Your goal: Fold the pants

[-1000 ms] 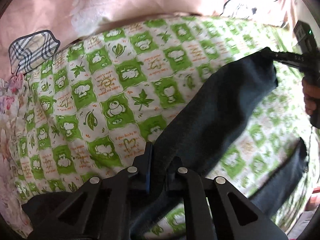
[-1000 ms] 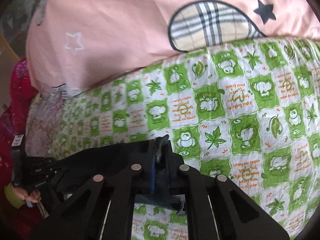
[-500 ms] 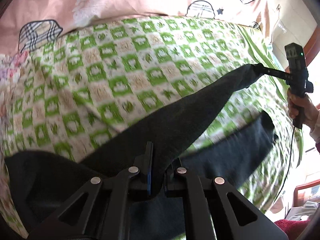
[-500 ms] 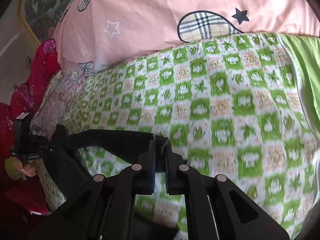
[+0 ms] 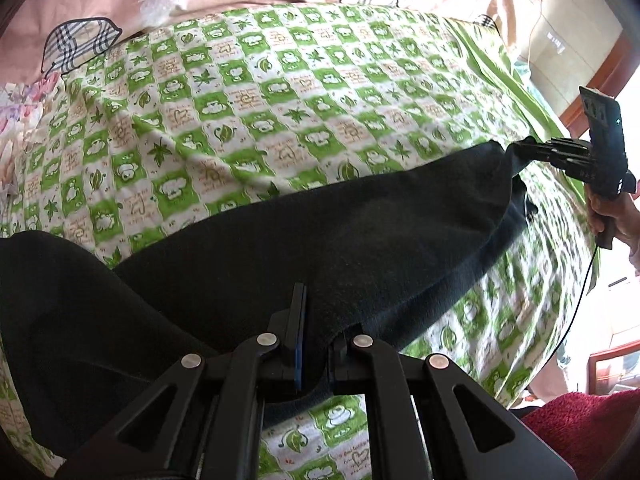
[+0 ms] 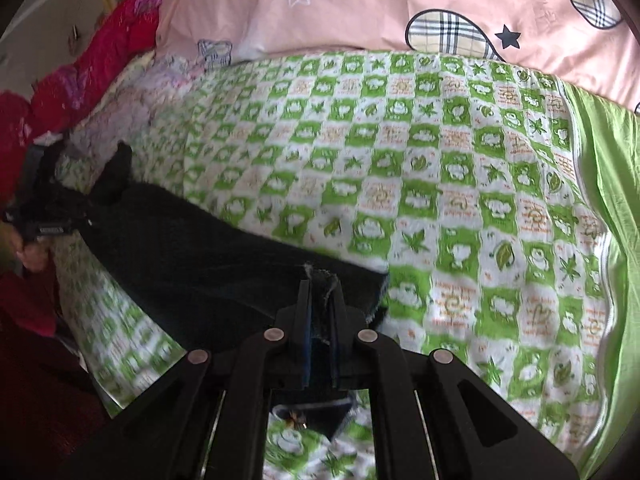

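Note:
Dark pants (image 5: pixel 320 240) hang stretched between my two grippers above a bed with a green-and-white checked sheet (image 5: pixel 248 92). In the left wrist view my left gripper (image 5: pixel 316 320) is shut on one end of the pants, and the broad dark cloth spreads to the lower left. My right gripper (image 5: pixel 520 150) shows at the far right, clamped on the other end, with a hand (image 5: pixel 612 216) on its handle. In the right wrist view my right gripper (image 6: pixel 320 284) is shut on a frayed hem of the pants (image 6: pixel 192 248), and the left gripper (image 6: pixel 86 212) holds the far end.
A pink duvet (image 6: pixel 380 4) with plaid patches lies across the head of the bed. Red clothing (image 6: pixel 80 72) is piled at the left in the right wrist view. A plain green sheet (image 6: pixel 608 208) edges the bed on the right. A red towel (image 5: pixel 580 432) lies low right.
Both grippers have drawn back across the bed with the pants still clamped. The cloth now hangs wider and lower over the sheet's near part, and the second leg lies behind the first.

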A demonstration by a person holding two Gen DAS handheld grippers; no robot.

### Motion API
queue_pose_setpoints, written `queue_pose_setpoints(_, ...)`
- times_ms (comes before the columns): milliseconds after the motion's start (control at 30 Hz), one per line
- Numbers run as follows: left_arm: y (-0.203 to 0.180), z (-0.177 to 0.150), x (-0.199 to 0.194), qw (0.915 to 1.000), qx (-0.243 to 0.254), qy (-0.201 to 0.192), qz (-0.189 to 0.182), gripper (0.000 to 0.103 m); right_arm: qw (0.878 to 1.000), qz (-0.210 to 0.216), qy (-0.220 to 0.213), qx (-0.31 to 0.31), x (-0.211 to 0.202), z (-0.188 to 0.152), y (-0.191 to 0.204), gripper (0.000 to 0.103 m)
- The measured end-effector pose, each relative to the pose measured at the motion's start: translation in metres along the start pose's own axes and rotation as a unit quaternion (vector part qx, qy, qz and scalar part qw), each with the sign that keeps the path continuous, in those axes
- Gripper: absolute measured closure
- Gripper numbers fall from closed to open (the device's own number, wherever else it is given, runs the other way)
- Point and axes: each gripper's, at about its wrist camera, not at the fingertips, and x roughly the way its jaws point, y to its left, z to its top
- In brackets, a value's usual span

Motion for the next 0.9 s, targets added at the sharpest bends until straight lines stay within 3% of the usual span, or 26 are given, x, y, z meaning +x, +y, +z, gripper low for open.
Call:
queue_pose_setpoints(333, -0.011, -0.027, 0.014, 0.9992, 0.034, 0.022, 0.005, 0.096, 0.999, -0.017, 0.035, -0.002, 0.002, -0.025, 0.008, 0.095)
queue_pose_setpoints(433, -0.014, -0.036, 0.024, 0.9984, 0.042, 0.035, 0.017, 0.093, 0.998, -0.023, 0.055, 0.008, 0.008, -0.034, 0.007, 0.093)
queue_pose_setpoints(467, -0.016, -0.038, 0.027, 0.9981, 0.044, 0.038, 0.022, 0.092, 0.998, -0.031, 0.060, 0.009, 0.008, -0.036, 0.008, 0.088)
queue_pose_setpoints(667, -0.017, -0.052, 0.023, 0.9982, 0.023, 0.046, 0.030, 0.064, 0.996, -0.058, 0.068, 0.026, -0.007, -0.051, 0.007, 0.066)
queue_pose_setpoints(833, -0.007, -0.063, 0.000, 0.9987, -0.018, 0.040, 0.027, 0.054, 0.996, -0.064, 0.025, 0.057, -0.031, -0.047, 0.014, 0.060)
queue_pose_setpoints(900, 0.000, -0.066, -0.012, 0.9979, -0.045, 0.033, 0.034, 0.043, 0.996, -0.057, 0.003, 0.066, -0.036, -0.043, 0.021, 0.060)
